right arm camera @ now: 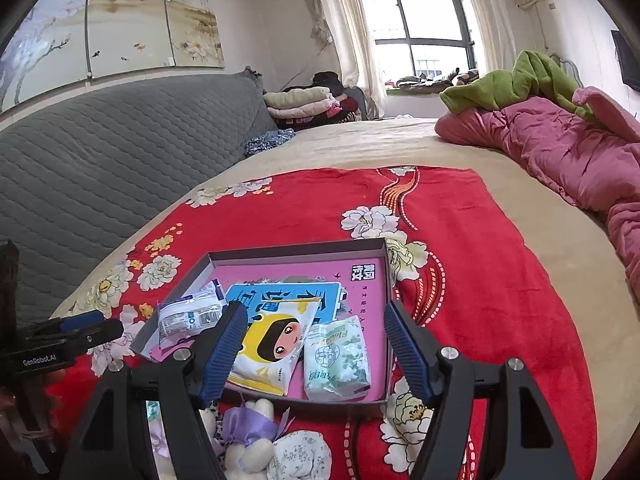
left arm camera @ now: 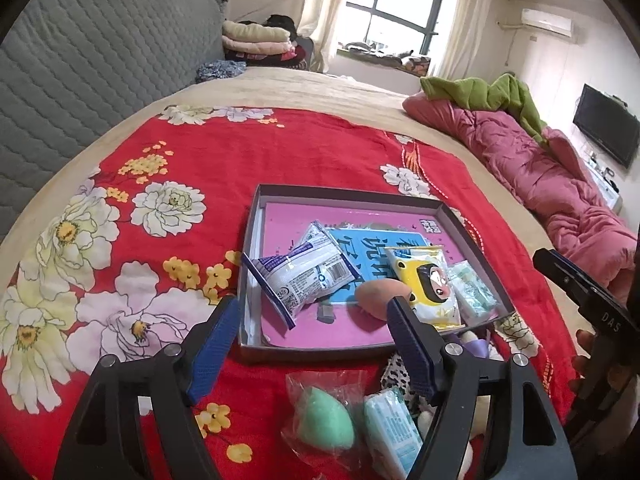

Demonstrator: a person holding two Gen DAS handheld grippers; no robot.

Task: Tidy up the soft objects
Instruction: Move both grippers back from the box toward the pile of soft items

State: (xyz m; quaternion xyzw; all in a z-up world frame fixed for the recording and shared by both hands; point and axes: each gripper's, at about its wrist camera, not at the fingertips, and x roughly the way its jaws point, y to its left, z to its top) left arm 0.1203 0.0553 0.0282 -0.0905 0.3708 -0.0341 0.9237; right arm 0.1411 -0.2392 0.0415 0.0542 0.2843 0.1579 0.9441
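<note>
So I'm looking over a bed [right arm camera: 360,144] with a red flowery blanket [left arm camera: 304,152] spread across it, and a pink quilt [right arm camera: 560,152] bunched up along the far right side.

On the blanket sits a shallow grey box [left arm camera: 476,240] with a pink book [left arm camera: 288,216] lining its bottom. Inside it so far: a white packet [left arm camera: 304,276] on the left, a yellow cartoon pack [right arm camera: 272,344] near the middle, a green tissue pack [right arm camera: 338,360] just right of that, and a peach sponge [left arm camera: 378,296] touching the yellow pack's left edge in the left view.

Still outside the box, on the blanket near its front edge: a green sponge [left arm camera: 324,420] in a clear bag, a small teal pack [left arm camera: 390,424] right beside it, and a lavender plush bundle [right arm camera: 248,428] with a floral pouch [right arm camera: 300,456] next to it.

Left gripper [left arm camera: 312,316] hangs over the front left of the box, jaws spread wide, nothing between them. Right gripper [right arm camera: 316,320] hovers over the front of the box, above the yellow and green packs, also wide apart and not pressing on anything. Each gripper peeks into the edge of the other's camera.
</note>
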